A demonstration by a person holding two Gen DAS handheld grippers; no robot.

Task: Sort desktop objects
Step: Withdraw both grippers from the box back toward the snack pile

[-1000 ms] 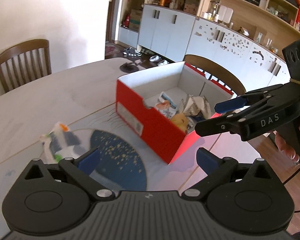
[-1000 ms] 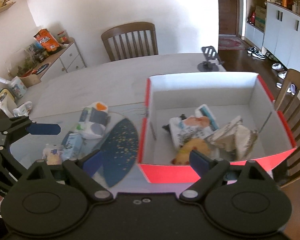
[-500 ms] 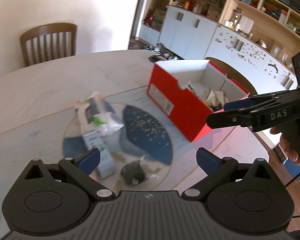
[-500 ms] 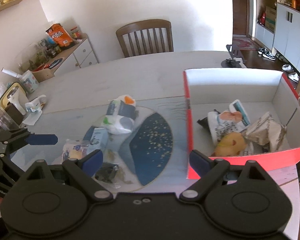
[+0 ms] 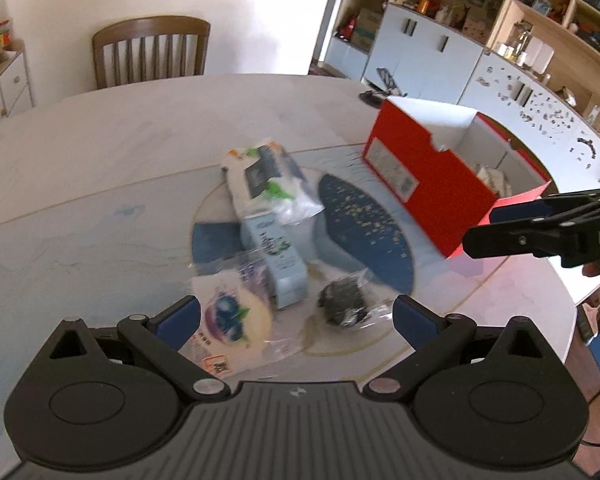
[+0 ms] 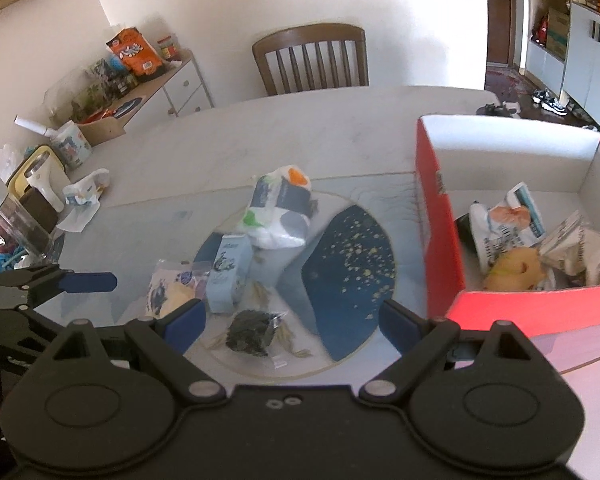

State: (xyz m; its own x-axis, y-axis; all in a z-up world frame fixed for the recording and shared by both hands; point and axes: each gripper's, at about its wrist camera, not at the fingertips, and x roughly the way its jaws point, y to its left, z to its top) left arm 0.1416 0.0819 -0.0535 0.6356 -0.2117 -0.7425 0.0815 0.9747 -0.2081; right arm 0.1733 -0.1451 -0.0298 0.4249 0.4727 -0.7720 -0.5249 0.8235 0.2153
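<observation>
On the round blue mat [image 6: 348, 264] a pale blue carton [image 6: 229, 274] lay flat, its long axis running from the camera side away toward the white tissue pack [image 6: 278, 210] touching its far end. Just beside it sat a dark wrapped snack [image 6: 250, 332] (blurred). Both the left gripper [image 5: 296, 316] and right gripper [image 6: 292, 320] hovered spread wide, empty. The red box [image 6: 440, 240] stood right of the mat.
</observation>
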